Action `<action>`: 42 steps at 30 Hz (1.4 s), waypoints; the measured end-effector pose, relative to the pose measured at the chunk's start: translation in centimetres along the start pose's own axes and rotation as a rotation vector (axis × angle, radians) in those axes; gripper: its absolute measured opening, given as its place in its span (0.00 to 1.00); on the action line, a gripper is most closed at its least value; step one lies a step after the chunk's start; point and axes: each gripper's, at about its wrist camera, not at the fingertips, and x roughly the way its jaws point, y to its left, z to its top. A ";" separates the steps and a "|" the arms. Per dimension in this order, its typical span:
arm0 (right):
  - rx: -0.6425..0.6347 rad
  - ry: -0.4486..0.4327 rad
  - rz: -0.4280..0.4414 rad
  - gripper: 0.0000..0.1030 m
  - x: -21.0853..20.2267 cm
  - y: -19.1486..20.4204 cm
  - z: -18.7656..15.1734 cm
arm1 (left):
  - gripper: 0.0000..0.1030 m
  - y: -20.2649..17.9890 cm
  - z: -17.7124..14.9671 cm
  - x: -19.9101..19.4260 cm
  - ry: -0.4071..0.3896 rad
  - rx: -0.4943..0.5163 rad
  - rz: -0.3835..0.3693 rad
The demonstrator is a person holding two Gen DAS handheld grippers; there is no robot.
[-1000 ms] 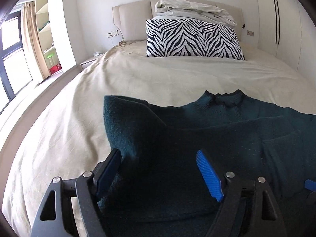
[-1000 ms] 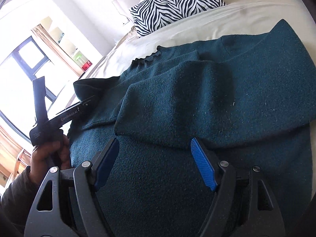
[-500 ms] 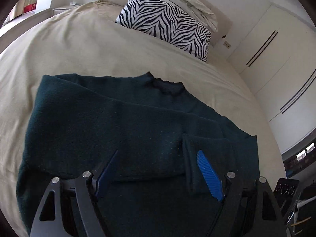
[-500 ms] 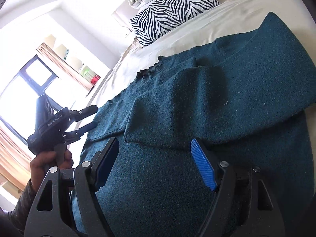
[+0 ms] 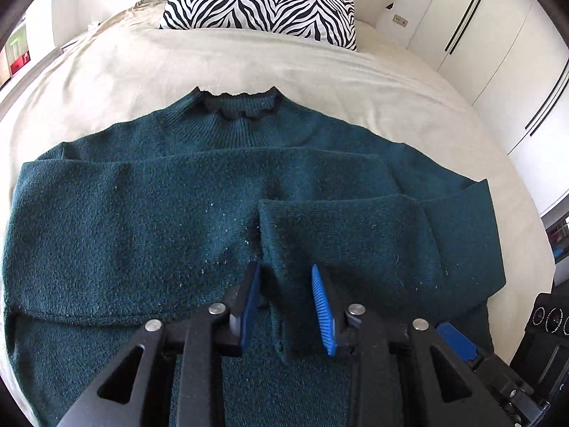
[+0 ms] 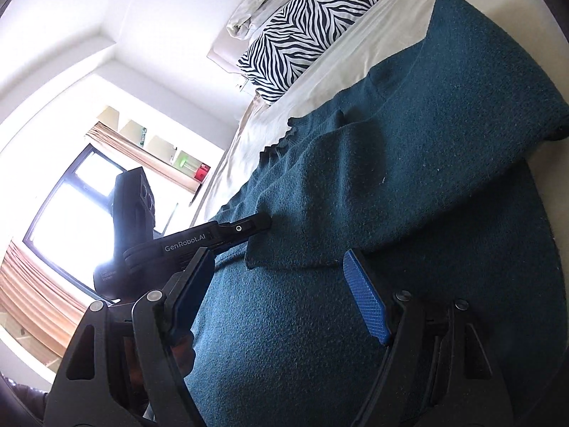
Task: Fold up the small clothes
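A dark teal sweater (image 5: 149,235) lay flat on the bed (image 5: 320,71), collar (image 5: 238,106) at the far end, straight ahead of the left claw (image 5: 286,302). Both sleeves were folded across the body; the right sleeve (image 5: 355,235) ended in a cuff (image 5: 284,277) sitting between the left claw's blue pads (image 5: 322,309). The left claw's jaws had just been closing, with the cuff edge between them; the pads stood partly apart, and whether they pressed the knit could not be told. The other sleeve (image 5: 106,220) ran off to that claw's left, its lower edge level with the fingertips. A zebra pillow (image 5: 259,0) stood well beyond the collar, against the headboard. In the right wrist view the right claw (image 6: 281,295) hung open above the sweater's lower body, nothing between its pads, with the folded sleeve's edge just ahead of its fingertips. The left claw (image 6: 249,229) showed ahead and to the right claw's left, its tip at the cuff. A window (image 6: 71,220) lay further left, behind it. White wardrobe doors (image 5: 498,35) stood to the far right of the left claw.
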 end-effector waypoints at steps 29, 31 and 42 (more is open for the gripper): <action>0.319 -0.096 0.082 0.78 -2.4 -3.1 3.2 | 0.07 6.1 5.6 -9.9 -0.328 -0.082 -0.065; 0.390 -0.103 0.091 0.78 -1.7 -4.2 4.0 | 0.07 8.4 5.2 -9.1 -0.322 -0.126 -0.045; 0.469 -0.216 0.063 0.76 -1.2 -6.7 6.6 | 0.08 15.2 1.4 -2.3 -0.207 -0.224 0.023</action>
